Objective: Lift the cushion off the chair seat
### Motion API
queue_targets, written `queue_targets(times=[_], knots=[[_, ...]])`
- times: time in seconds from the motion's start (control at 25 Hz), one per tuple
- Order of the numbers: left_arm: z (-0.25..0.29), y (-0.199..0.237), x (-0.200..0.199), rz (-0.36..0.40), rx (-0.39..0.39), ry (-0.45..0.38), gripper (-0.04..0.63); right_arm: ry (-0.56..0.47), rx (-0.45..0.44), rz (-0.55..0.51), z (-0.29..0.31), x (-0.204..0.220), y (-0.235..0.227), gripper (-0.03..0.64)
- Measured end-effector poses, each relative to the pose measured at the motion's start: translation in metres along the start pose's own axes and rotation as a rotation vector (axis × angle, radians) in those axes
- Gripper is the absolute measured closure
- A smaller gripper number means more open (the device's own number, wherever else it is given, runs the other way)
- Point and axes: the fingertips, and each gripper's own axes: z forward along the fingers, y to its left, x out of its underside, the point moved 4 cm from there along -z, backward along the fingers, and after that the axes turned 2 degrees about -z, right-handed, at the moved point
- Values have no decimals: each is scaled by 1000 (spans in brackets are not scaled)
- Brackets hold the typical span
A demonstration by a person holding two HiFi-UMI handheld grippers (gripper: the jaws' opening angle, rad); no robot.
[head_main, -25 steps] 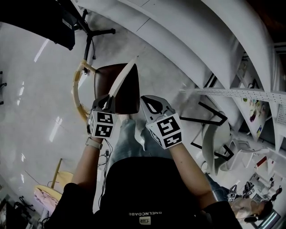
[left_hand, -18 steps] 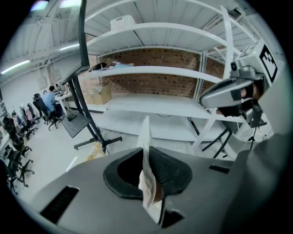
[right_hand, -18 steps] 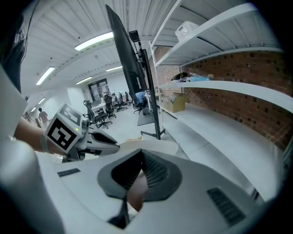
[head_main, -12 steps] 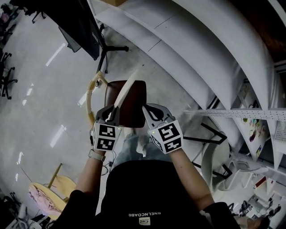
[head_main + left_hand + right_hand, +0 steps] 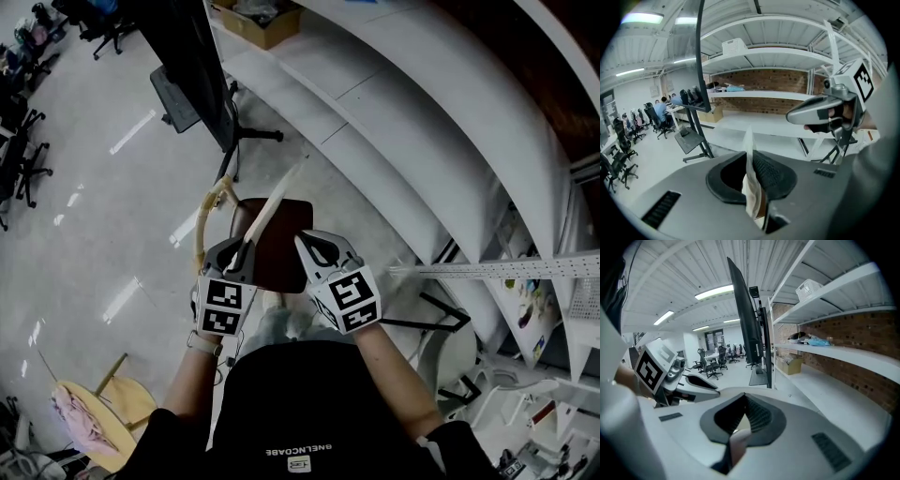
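A thin cushion, dark brown on its face with a cream edge, hangs tilted between both grippers above the chair. My left gripper is shut on its near left corner; in the left gripper view the cream edge is pinched between the jaws. On the near right corner my right gripper is shut, a cream-brown corner showing between its jaws. The chair's curved wooden back shows left of the cushion. The seat is hidden under it.
Long white shelves run along the right, a cardboard box on one. A black screen on a wheeled stand stands beyond the chair. A low wooden stool with pink cloth sits at lower left; white frames stand at right.
Both grippers have risen with the cushion held between them. The view has swung up and away, so the chair looks smaller and more shelving shows.
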Motion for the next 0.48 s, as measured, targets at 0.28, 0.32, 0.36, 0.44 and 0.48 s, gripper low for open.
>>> queue_targets(times=[0.28,0.32,0.36,0.44,0.48], knots=[[-33,-2,-22,-21,-49,-60,549,-62,-35,-28,-13,-27,-1,607],[-38,-1,-26,-23,-59,-69,549,-70,-41,-35,-14,-30,0,607],[-42,0,-28,-24,-69,-78,549,-78,-46,-41,-15,-34,0,607],[-51,3,-33,-22,-88,-91,549,-93,-55,-53,-17,-40,2,607],[-55,4,-35,-20,-96,-97,549,-101,-58,-59,-18,-43,2,607]])
